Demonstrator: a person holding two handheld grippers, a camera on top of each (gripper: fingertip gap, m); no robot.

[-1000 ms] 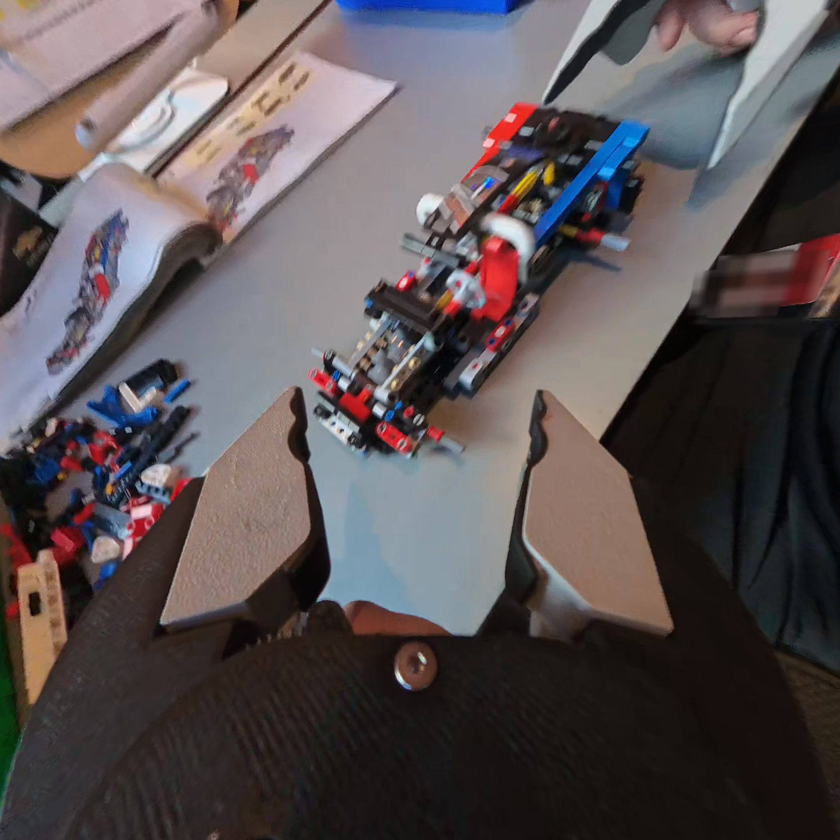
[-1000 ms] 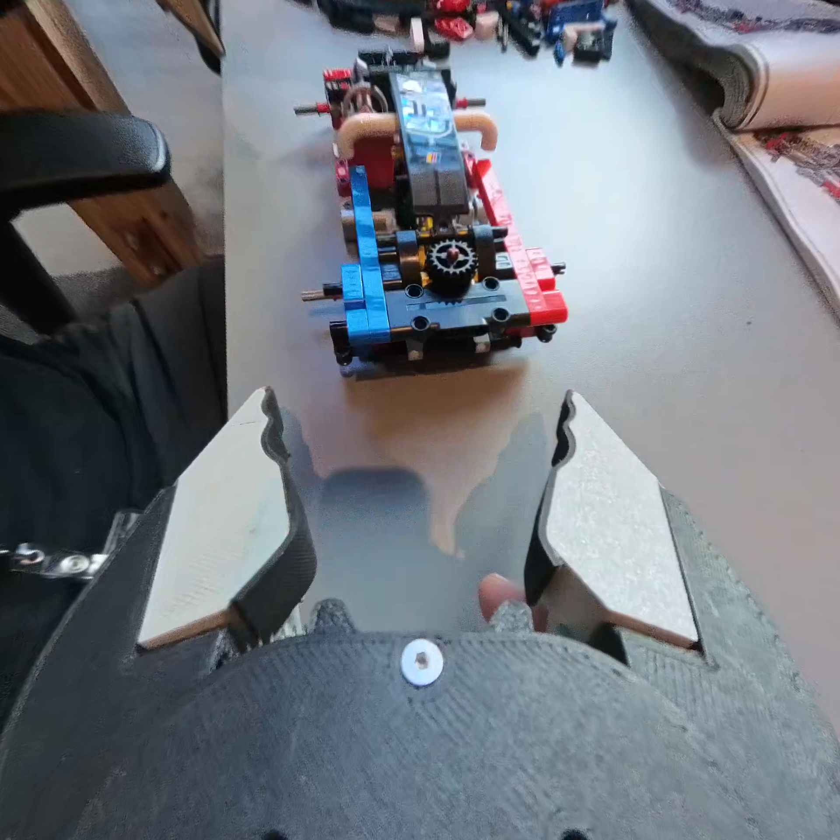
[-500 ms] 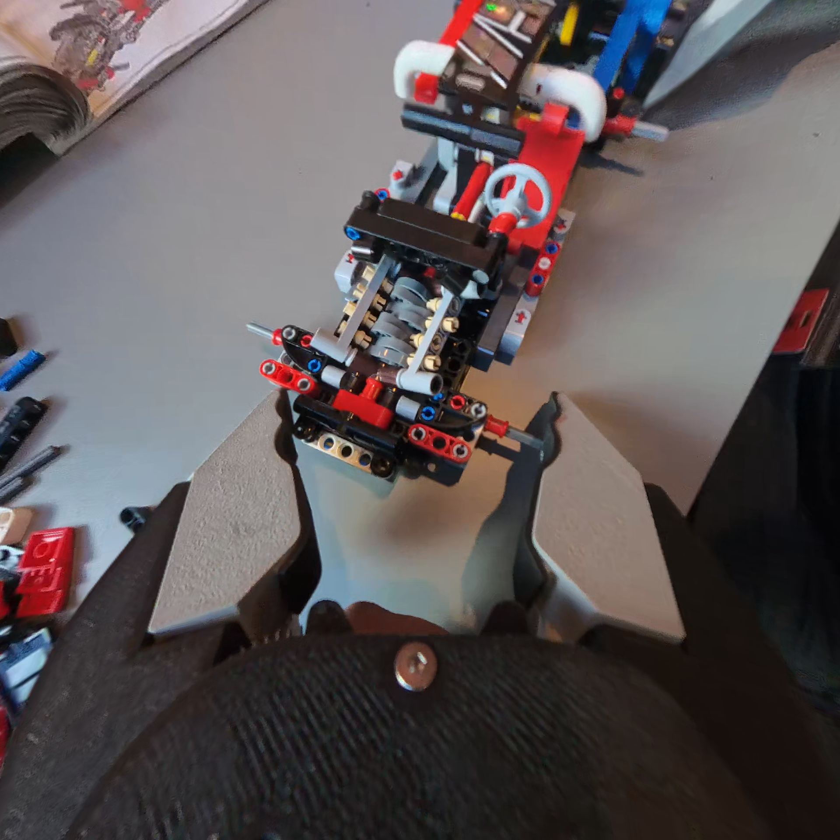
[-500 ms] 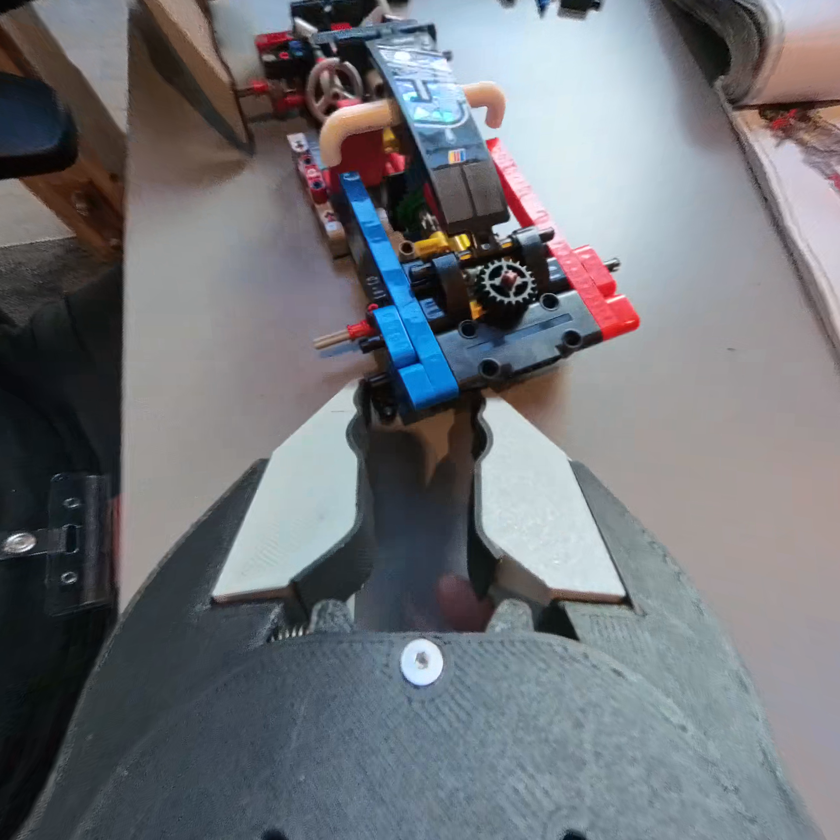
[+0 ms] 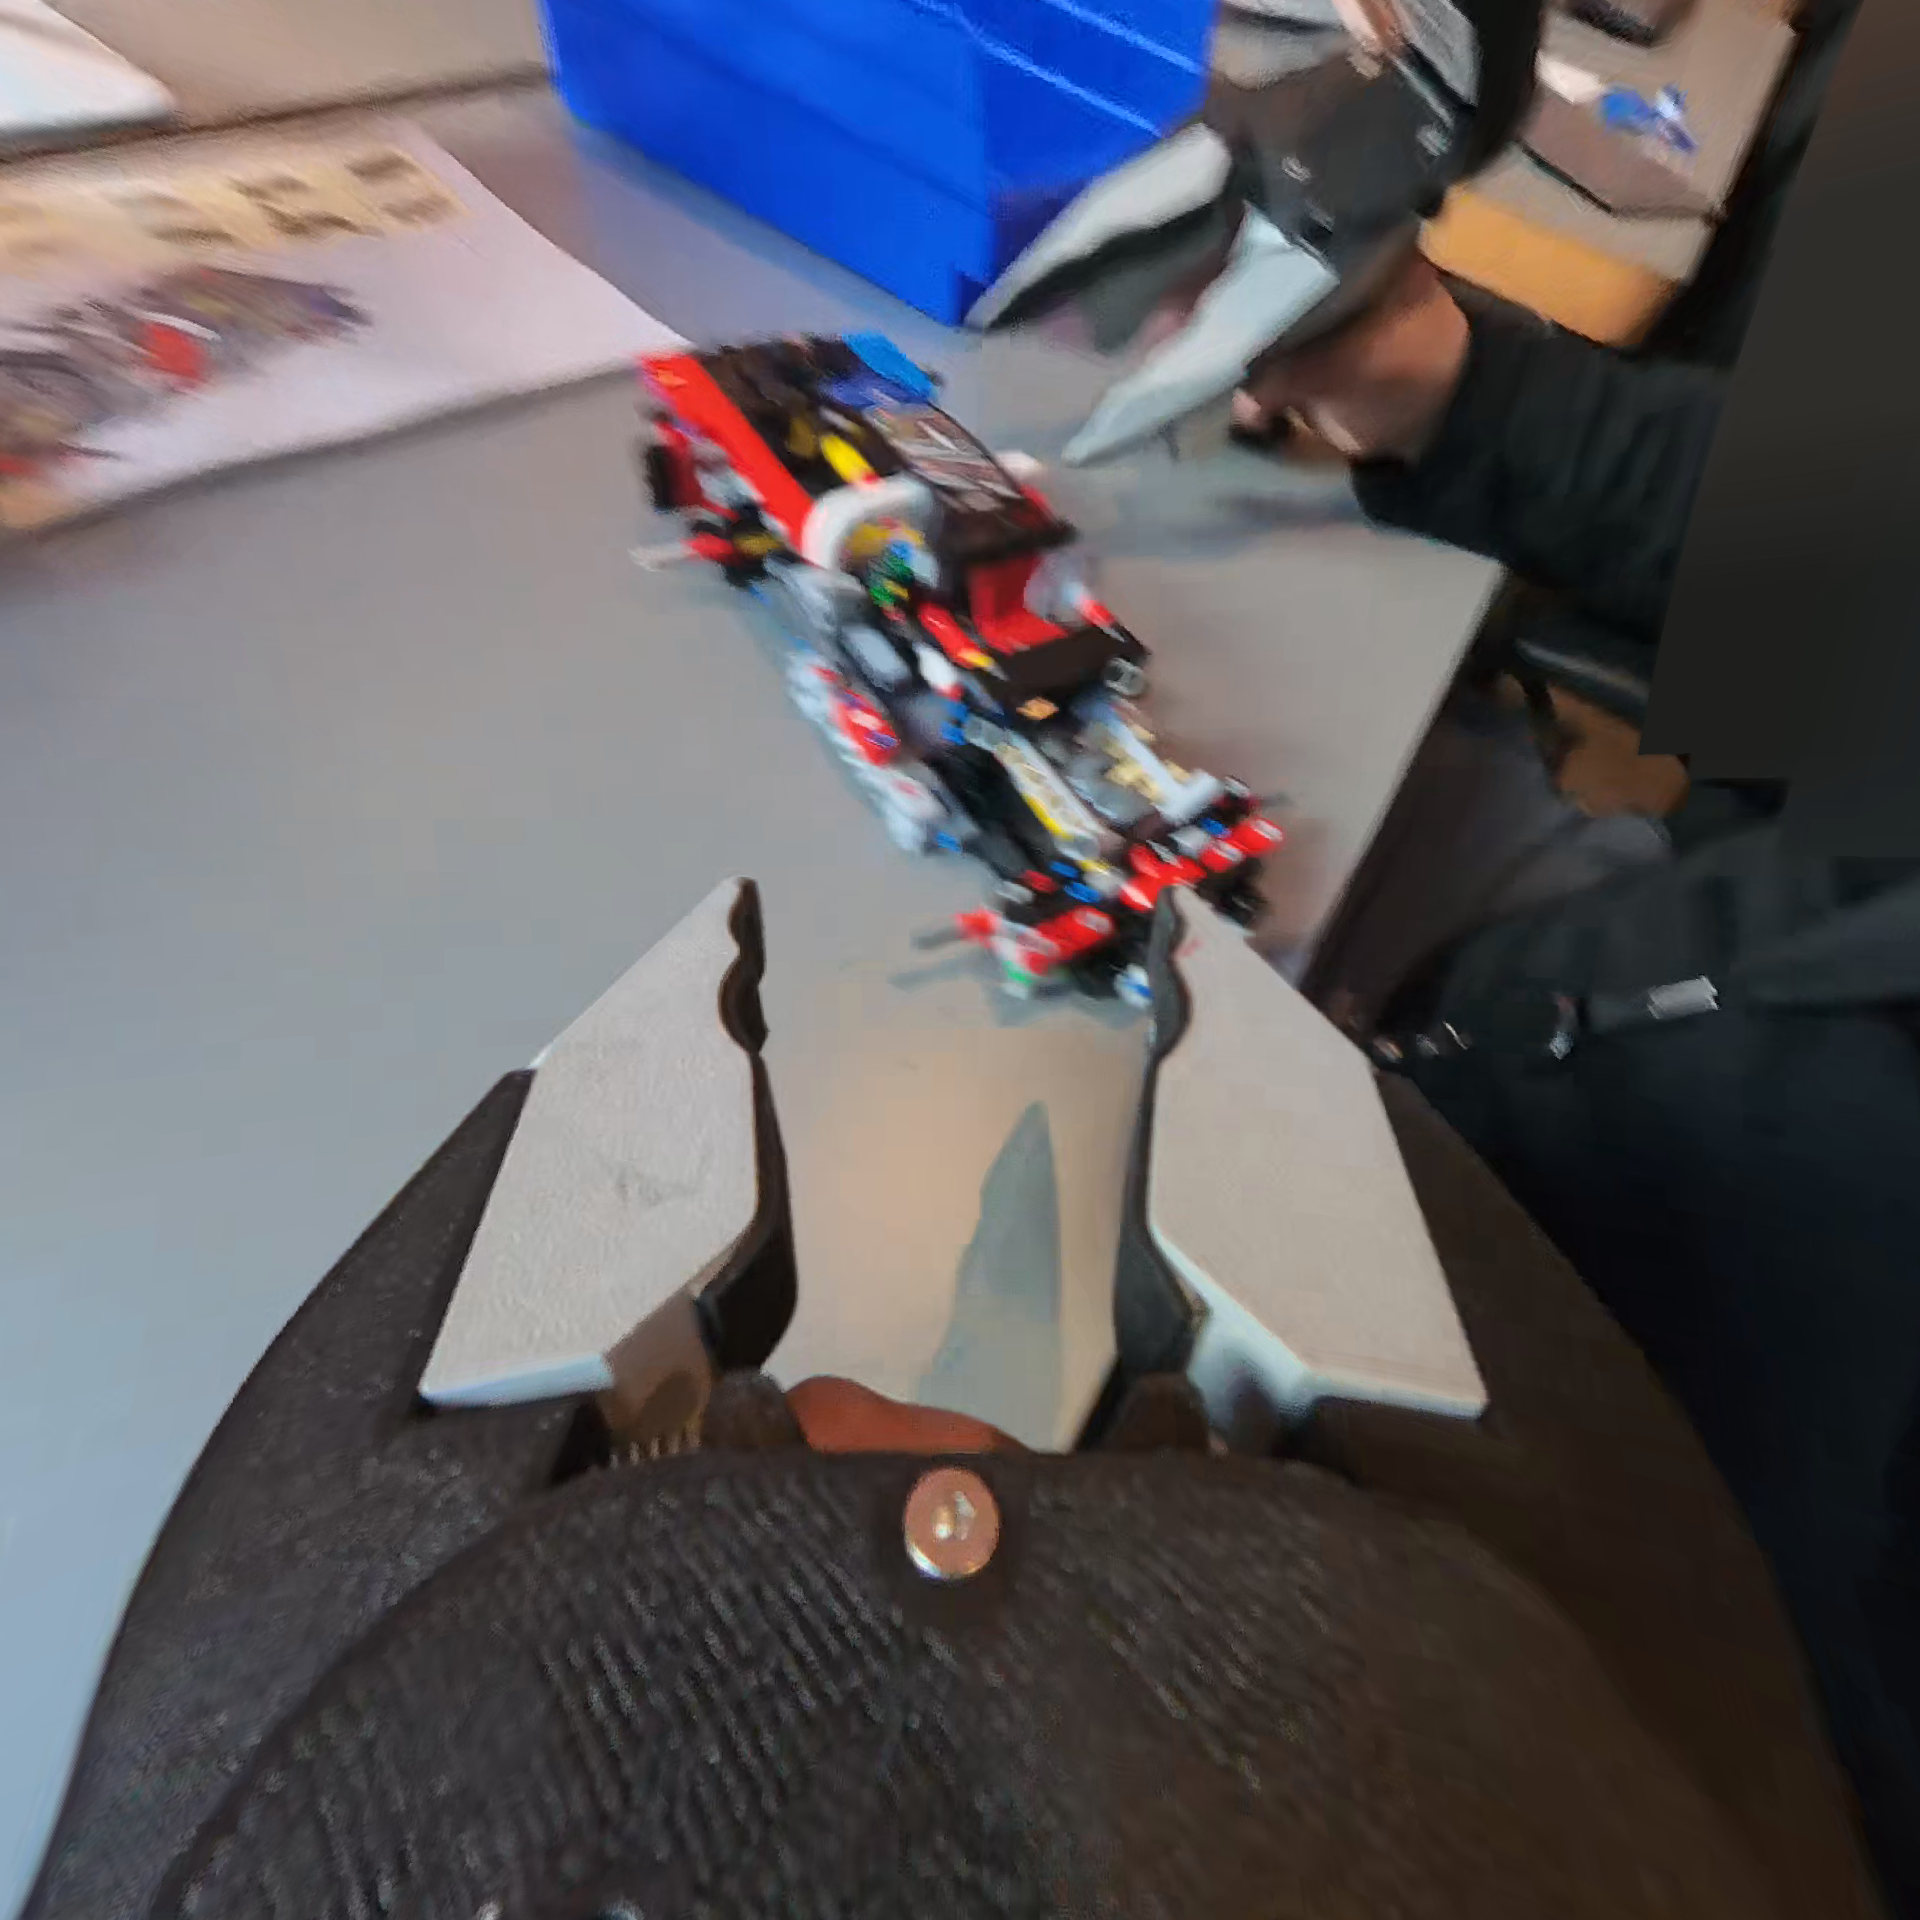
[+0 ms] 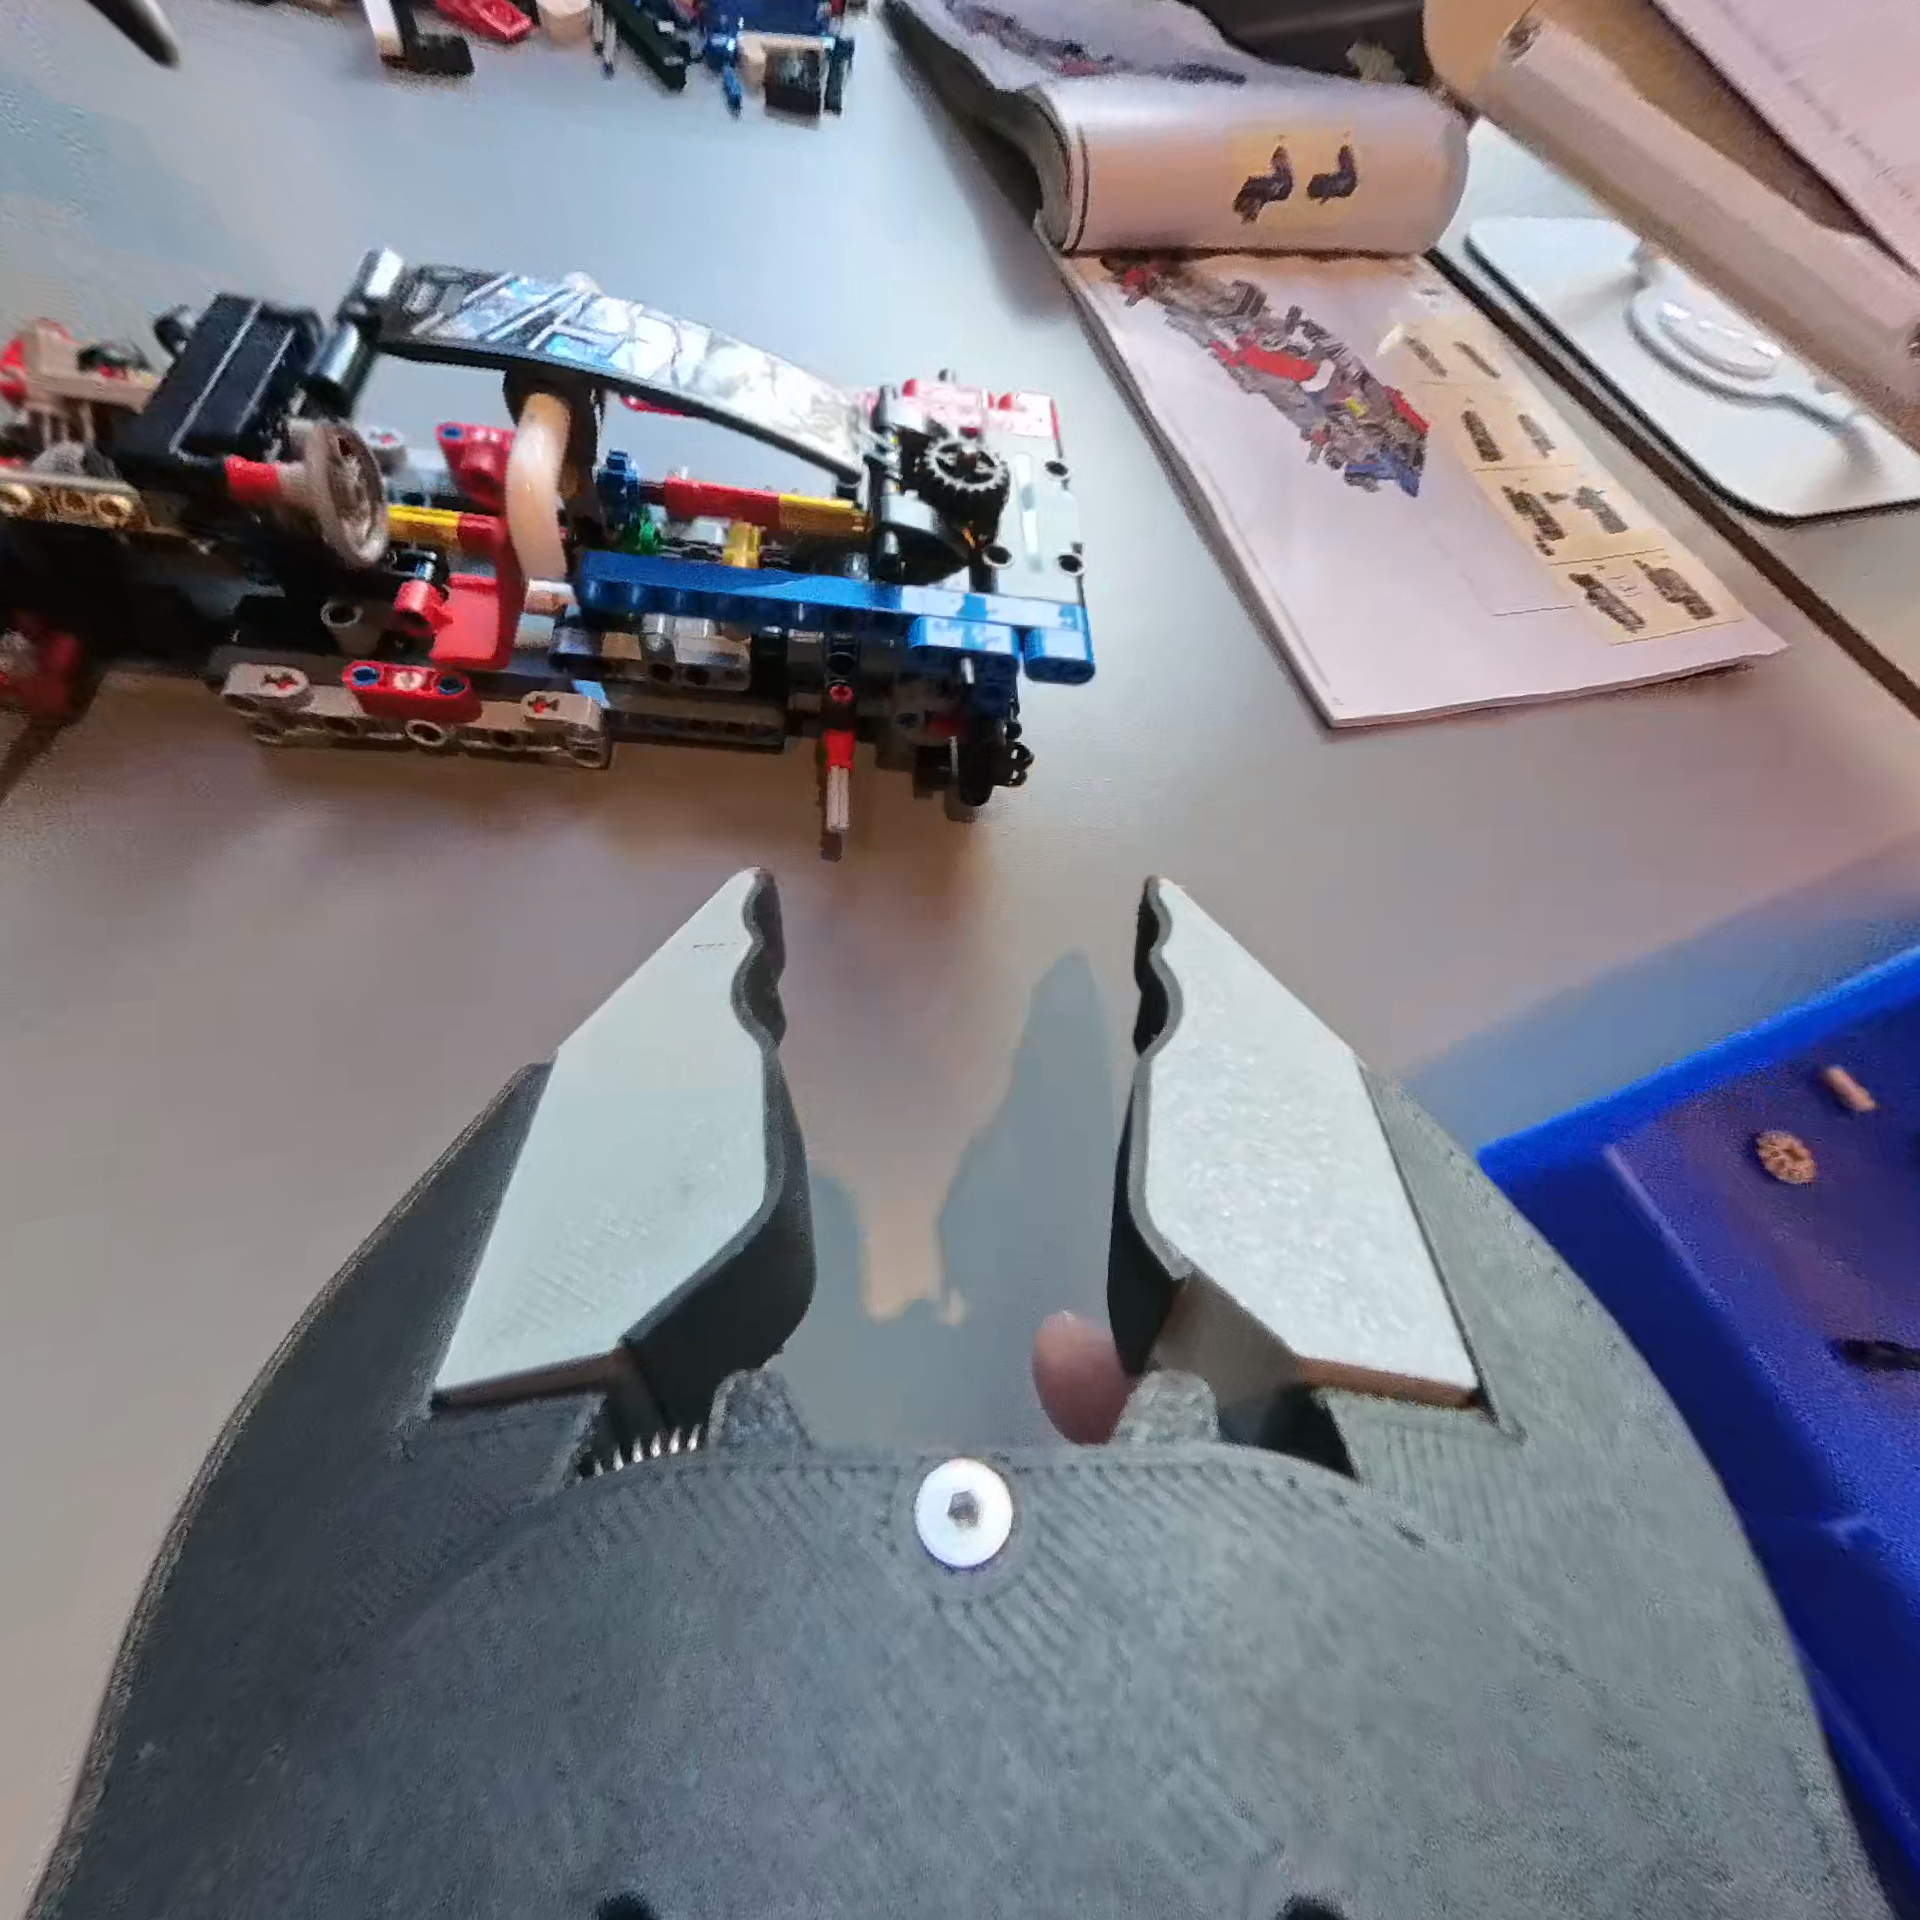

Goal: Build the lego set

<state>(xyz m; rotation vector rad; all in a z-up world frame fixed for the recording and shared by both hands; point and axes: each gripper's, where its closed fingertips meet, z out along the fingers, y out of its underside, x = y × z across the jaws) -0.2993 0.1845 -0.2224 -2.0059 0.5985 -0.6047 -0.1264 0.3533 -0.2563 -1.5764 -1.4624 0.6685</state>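
Grey tools (image 5: 951, 904) beside lego car (image 5: 935, 644)

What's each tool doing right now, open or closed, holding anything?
Left tool: open, empty, its tip beside the lego car.
Right tool: open, empty, over the bare table.

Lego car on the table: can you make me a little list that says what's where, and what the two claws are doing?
lego car: half-built chassis, resting on the grey table
left claw: open, empty, at the car's front end
right claw: open, empty, near the car's blue beam side
instruction book: lying open, beyond the car
blue bin: right of the right claw, small parts inside
loose pieces: heaped at the table's far end
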